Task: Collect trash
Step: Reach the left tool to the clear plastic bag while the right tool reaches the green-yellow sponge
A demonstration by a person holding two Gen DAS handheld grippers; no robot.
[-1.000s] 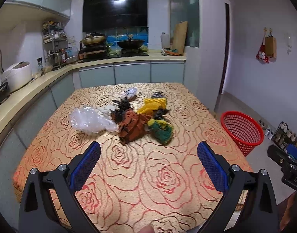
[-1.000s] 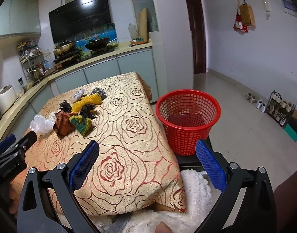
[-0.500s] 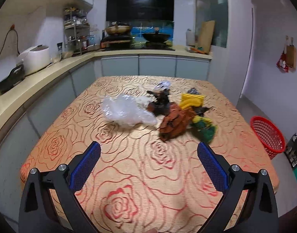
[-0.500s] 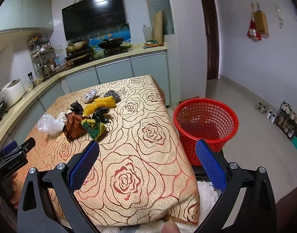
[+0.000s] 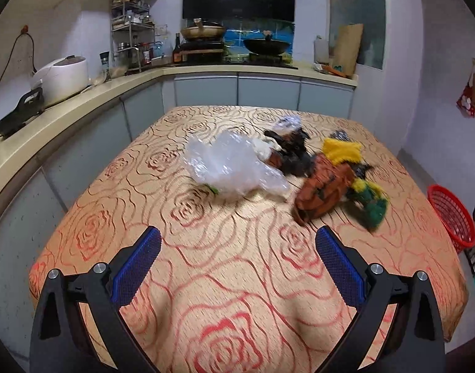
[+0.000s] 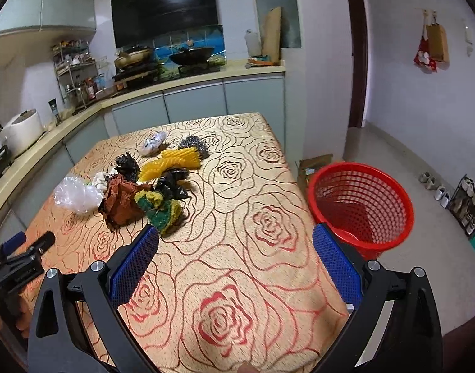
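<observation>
Both jaws are spread wide and hold nothing: the left gripper (image 5: 237,248) and the right gripper (image 6: 235,247) hover over the rose-patterned tablecloth (image 6: 237,279). From the left gripper, the clear plastic bag (image 5: 231,168) lies at 12 o'clock, touching the crumpled brown paper (image 5: 324,189) at 1 o'clock. From the right gripper, the red mesh basket (image 6: 361,205) stands on the floor at 2 o'clock

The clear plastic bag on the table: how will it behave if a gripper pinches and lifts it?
The clear plastic bag looks thin and crumpled, so probably floppy and very light. Its glossy film may slip between the pads. It touches the brown paper, so neighbours might get dragged along.
</observation>
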